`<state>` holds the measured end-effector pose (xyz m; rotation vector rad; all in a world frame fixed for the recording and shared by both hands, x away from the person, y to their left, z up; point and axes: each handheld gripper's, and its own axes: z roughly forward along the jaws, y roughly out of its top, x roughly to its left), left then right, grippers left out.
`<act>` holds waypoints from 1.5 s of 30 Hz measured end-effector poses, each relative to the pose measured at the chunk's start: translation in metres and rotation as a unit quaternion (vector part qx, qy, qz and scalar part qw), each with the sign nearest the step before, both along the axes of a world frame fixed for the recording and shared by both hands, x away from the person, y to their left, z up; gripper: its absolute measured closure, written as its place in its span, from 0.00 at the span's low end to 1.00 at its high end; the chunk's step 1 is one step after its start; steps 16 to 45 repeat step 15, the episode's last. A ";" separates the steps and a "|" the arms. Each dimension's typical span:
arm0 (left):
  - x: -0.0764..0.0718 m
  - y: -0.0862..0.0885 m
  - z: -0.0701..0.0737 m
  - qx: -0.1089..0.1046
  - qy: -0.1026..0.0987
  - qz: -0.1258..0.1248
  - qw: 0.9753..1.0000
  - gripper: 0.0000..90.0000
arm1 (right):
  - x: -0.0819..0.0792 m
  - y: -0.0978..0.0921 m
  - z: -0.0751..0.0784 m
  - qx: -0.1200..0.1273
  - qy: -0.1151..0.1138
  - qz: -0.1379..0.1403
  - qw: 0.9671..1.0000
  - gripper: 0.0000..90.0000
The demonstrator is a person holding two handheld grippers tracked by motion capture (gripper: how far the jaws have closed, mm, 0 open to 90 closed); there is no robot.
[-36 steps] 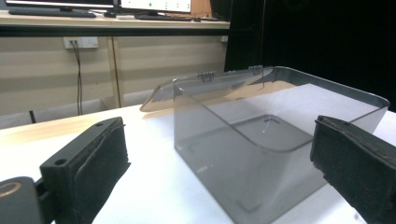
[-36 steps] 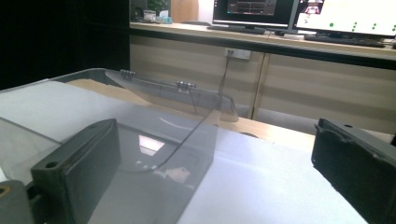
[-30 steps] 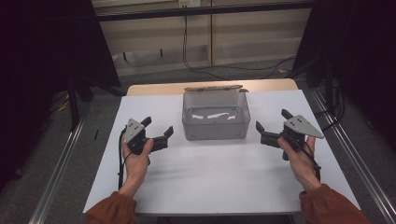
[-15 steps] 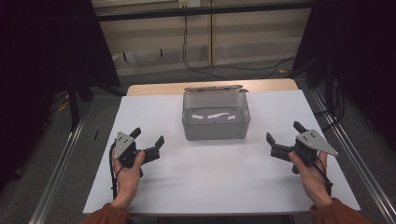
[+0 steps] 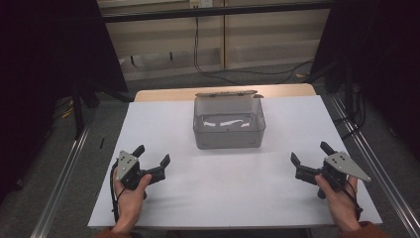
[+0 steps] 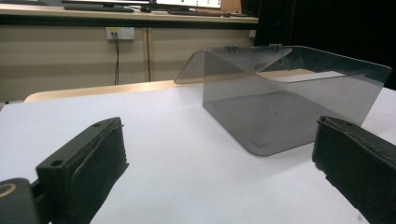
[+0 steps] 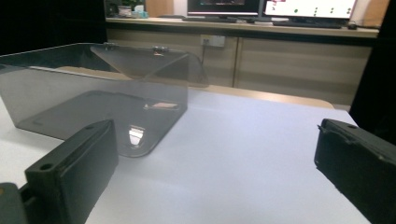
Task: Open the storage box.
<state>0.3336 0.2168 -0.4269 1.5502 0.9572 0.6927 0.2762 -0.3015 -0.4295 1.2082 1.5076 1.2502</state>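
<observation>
Both grippers have pulled back toward the person's edge of the table since the earlier frames. High view: left gripper (image 5: pixel 152 160) and right gripper (image 5: pixel 310 159) sit wide open and empty, with the clear plastic box (image 5: pixel 228 123) well ahead, between them, lid tipped back. Left gripper view: the box (image 6: pixel 285 105) lies beyond the spread jaws, looking empty. Right gripper view: the box (image 7: pixel 93 88) stands ahead of the left-hand jaw. Judging by this, nothing is grasped; the handling is either over or not yet begun.

No text, label, brand, number or sign is legible; the writing on the monitors (image 7: pixel 308 8) is too blurred.
</observation>
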 end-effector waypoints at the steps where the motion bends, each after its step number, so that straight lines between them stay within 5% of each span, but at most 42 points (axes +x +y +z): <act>1: -0.002 0.001 0.000 0.002 0.000 0.001 1.000 0.03 | -0.002 -0.001 -0.001 0.005 0.000 -0.003 1.000 0.00; 6: -0.014 0.007 -0.002 -0.009 0.003 0.015 1.000 0.03 | -0.011 -0.003 -0.007 0.001 -0.002 -0.001 1.000 0.00; 10: -0.021 0.006 -0.007 0.013 0.015 0.008 1.000 0.03 | -0.012 -0.002 -0.011 -0.005 0.001 0.006 1.000 0.00; 45: -0.017 0.004 -0.006 0.014 0.010 0.009 1.000 0.03 | -0.008 -0.001 -0.013 -0.004 0.001 0.003 1.000 0.00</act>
